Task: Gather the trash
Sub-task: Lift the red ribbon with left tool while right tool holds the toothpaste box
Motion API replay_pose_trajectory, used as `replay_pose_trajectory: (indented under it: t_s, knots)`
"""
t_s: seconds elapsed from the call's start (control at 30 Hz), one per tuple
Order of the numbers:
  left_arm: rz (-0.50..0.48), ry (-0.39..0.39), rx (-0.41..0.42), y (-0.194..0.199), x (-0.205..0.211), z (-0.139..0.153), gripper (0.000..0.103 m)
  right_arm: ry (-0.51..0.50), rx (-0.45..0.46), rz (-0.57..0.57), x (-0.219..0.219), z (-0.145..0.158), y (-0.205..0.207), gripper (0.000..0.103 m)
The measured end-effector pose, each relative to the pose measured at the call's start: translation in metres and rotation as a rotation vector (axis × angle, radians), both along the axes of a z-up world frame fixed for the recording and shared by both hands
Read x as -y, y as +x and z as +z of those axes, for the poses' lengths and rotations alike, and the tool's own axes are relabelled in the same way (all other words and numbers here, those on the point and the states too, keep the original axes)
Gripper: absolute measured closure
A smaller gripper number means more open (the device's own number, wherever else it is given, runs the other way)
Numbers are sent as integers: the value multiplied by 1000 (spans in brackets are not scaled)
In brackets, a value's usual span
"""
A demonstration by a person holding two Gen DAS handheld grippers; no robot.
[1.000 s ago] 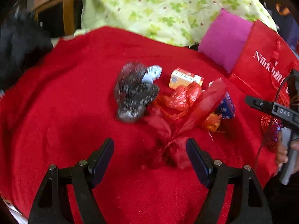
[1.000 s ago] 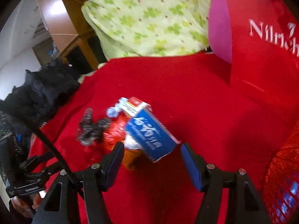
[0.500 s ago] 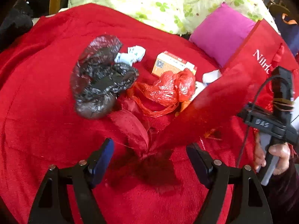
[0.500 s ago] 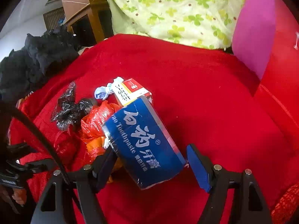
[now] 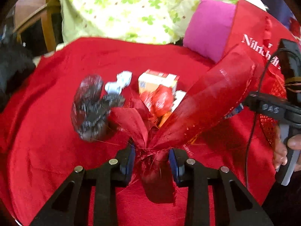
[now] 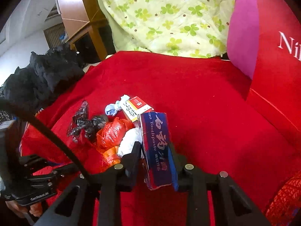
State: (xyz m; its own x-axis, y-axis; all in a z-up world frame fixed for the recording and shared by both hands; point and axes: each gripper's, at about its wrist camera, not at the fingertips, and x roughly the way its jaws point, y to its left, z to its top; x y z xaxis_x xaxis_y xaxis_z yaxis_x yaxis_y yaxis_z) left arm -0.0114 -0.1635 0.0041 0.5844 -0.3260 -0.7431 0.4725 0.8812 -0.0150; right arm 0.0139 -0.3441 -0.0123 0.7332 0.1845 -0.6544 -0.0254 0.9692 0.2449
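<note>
Left tongs (image 5: 152,160) just closed, pinching gathered neck of red ribbon wrapper (image 5: 212,101), for lifting clear. Right tongs (image 6: 157,162) just closed, clamping blue toothpaste box (image 6: 157,146) edgewise. Remaining trash heaped mid red blanket (image 6: 197,98).

The blue box (image 6: 158,148) reads "Toothpaste" beside Chinese characters. The red bag (image 5: 263,43) carries white "Nilrich". The right tool's (image 5: 272,109) handle shows "DAS". The left tool's (image 6: 37,190) lettering is too small to read.
</note>
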Motion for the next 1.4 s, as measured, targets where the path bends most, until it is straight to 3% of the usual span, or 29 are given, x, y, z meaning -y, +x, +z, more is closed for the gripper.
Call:
replay_pose_trajectory:
  t_s: [0.23,0.47,0.53,0.57,0.6,0.63,0.73,1.07,1.1,1.13,1.17,1.2,1.33,1.4]
  knots:
    - [-36,52,102,-25,16,30,68,20,13,-17,9,5,-8,74]
    - [-70,76,140,-34,31,42,68,65,-27,-53,25,0,0,72]
    - [-76,76,139,-34,33,42,68,88,-39,-65,31,0,1,62]
    - [-79,76,138,-34,33,43,68,93,-39,-68,32,0,1,52]
    - [-81,77,139,-34,34,43,68,98,-34,-70,33,1,0,29]
    - [-84,79,143,-34,35,44,68,94,-15,-75,34,3,-2,25]
    - [-88,77,141,-33,37,45,68,55,-17,-67,32,4,-4,25]
    - [-100,83,142,-38,43,43,68,-43,-160,-40,25,-23,0,25]
    - [-102,84,144,-39,43,43,68,-62,-174,-41,23,-26,2,27]
    - [-105,85,144,-40,44,43,68,-83,-177,-46,21,-30,2,37]
    - [-107,84,142,-40,44,43,68,-90,-184,-47,21,-32,3,48]
    - [-108,82,137,-40,44,43,68,-93,-201,-49,21,-34,4,67]
    - [-94,69,120,-39,37,43,68,-79,-195,-80,29,-31,0,89]
    - [-84,66,112,-39,33,43,68,-62,-169,-81,32,-24,-5,93]
